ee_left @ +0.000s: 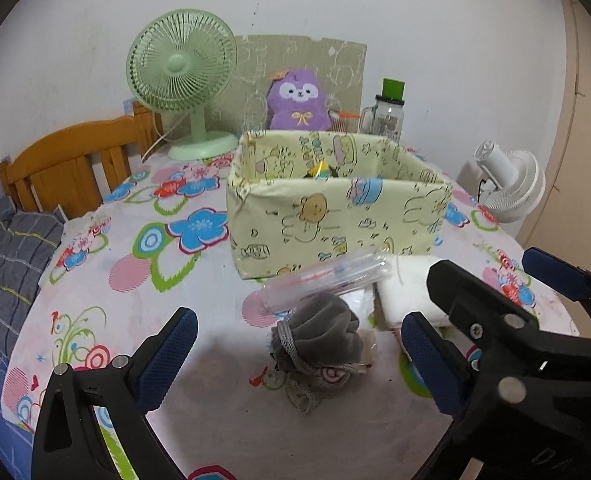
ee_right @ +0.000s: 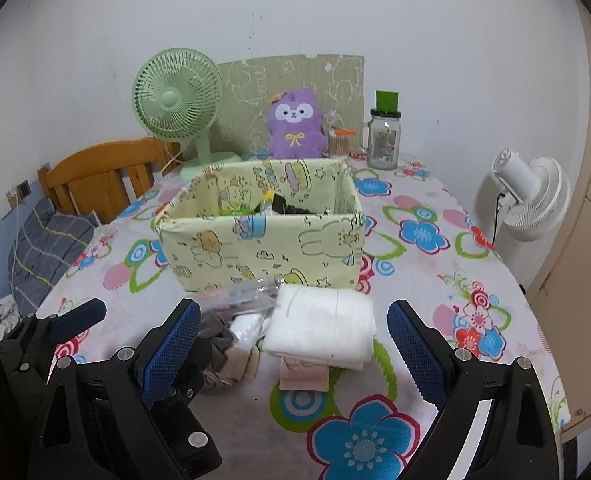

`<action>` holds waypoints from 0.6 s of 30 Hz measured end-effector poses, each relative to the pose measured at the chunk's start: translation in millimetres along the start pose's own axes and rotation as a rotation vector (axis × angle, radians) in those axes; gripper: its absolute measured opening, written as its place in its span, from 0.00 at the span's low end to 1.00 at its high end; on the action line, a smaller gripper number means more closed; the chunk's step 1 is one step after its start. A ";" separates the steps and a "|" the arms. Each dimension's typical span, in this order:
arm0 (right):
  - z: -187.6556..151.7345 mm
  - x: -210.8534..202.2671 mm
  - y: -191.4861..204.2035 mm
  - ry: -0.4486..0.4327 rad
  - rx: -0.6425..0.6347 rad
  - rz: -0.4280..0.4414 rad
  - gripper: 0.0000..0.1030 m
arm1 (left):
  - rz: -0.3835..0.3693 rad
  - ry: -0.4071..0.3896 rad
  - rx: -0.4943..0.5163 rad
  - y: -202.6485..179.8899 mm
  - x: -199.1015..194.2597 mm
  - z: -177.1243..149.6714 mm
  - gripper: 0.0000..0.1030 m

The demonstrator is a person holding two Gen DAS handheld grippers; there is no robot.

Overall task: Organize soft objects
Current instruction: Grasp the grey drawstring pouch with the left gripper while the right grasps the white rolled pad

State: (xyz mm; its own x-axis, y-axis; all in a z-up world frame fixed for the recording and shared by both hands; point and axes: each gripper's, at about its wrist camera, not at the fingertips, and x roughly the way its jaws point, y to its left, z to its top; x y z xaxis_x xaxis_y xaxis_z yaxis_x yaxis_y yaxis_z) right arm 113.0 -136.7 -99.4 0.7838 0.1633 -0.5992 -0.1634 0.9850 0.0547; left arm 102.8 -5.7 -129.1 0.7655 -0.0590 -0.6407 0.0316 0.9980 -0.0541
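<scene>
A: Starting with the biggest thing, the surface [ee_right: 435,280] under the flowered cloth is carrying a yellow-green fabric box [ee_right: 263,248], which is sitting open-topped near the middle with a few items already lying inside.

B: And the loose pile is sitting just in front of that box?

A: Yes. A folded white cloth [ee_right: 323,328] is lying closest to the box's front wall, with a pinkish folded piece [ee_right: 304,376] peeking out beneath it. Beside it, a grey drawstring pouch [ee_left: 319,332] is slumping on the cloth, and a clear plastic sleeve [ee_left: 327,276] is leaning across the pile against the box.

B: So which step is under way?

A: I'm judging it as the approach to a pick-up; nothing is being carried. The right hand-held gripper [ee_right: 291,356] is hovering with its jaws spread wide on either side of the white cloth. The left hand-held gripper [ee_left: 295,352] is likewise gaping wide, framing the grey pouch.

B: What is the next move asking for?

A: Probably lowering onto one soft item, pinching deep enough to gather its folds, then lifting it over the box's front rim. The sleeve lying on top may be dragging along, so that needs watching.
</scene>
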 end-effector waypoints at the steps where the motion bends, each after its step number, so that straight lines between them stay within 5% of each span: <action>1: -1.0 2.2 -1.1 0.004 0.004 0.001 0.93 | -0.002 0.005 -0.001 0.0 2.3 -0.6 1.00; 10: -5.2 29.5 -6.0 0.058 0.026 0.013 0.93 | -0.001 0.061 -0.013 5.6 27.8 -4.0 0.95; 14: -7.2 41.5 -4.6 0.082 0.014 0.008 0.93 | -0.017 0.095 -0.007 3.9 39.4 -7.6 0.85; 18: -10.0 50.6 -5.6 0.107 0.014 0.003 0.93 | -0.041 0.127 -0.002 -0.7 47.4 -10.5 0.61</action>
State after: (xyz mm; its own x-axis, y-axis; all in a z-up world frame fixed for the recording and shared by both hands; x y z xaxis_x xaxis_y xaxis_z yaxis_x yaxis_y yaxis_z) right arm 147.6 -134.6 -138.1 0.7149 0.1600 -0.6807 -0.1565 0.9854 0.0671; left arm 132.3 -9.4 -167.5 0.6765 -0.1017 -0.7294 0.0592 0.9947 -0.0837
